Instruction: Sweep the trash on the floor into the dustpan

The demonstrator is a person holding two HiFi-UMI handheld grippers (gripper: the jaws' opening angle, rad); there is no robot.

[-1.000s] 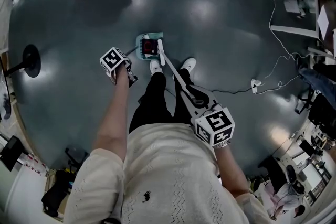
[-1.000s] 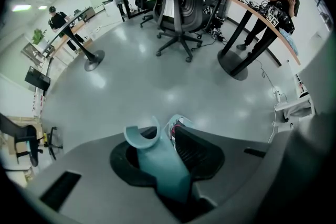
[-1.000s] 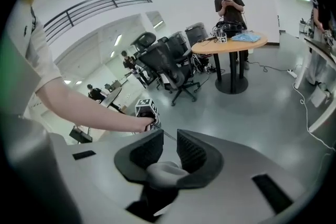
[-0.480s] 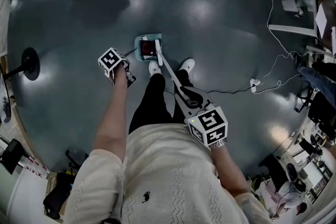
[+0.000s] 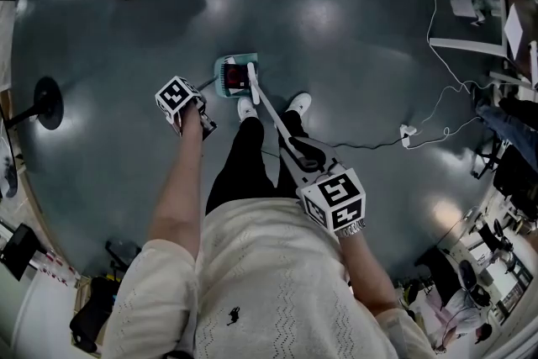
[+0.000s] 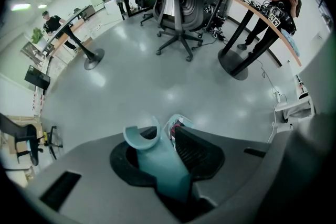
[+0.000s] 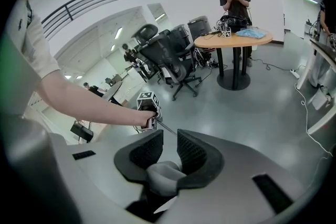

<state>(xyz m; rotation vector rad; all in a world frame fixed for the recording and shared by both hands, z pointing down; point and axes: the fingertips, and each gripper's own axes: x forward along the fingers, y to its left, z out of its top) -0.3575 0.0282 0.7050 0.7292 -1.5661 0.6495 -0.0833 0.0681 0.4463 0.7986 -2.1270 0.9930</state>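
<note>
Dustpan (image 5: 225, 63) beyond left hand-held gripper (image 6: 160, 139), its teal handle (image 6: 160, 165) pinched there; broom handle (image 5: 273, 118) pinched in right hand-held gripper (image 7: 169, 150).

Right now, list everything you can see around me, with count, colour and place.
dustpan: one, teal, floor ahead of shoes
trash: one clump, red, inside dustpan
broom: one, white, head at dustpan
power strip: one, white, floor right
stand base: one, black, floor left
office chairs: at least two, dark, across the room
bystanders: three, dark clothes, by the tables
shoes: two, white, behind dustpan
left gripper: grey, shut on dustpan handle
right gripper: grey, shut on broom handle
</note>
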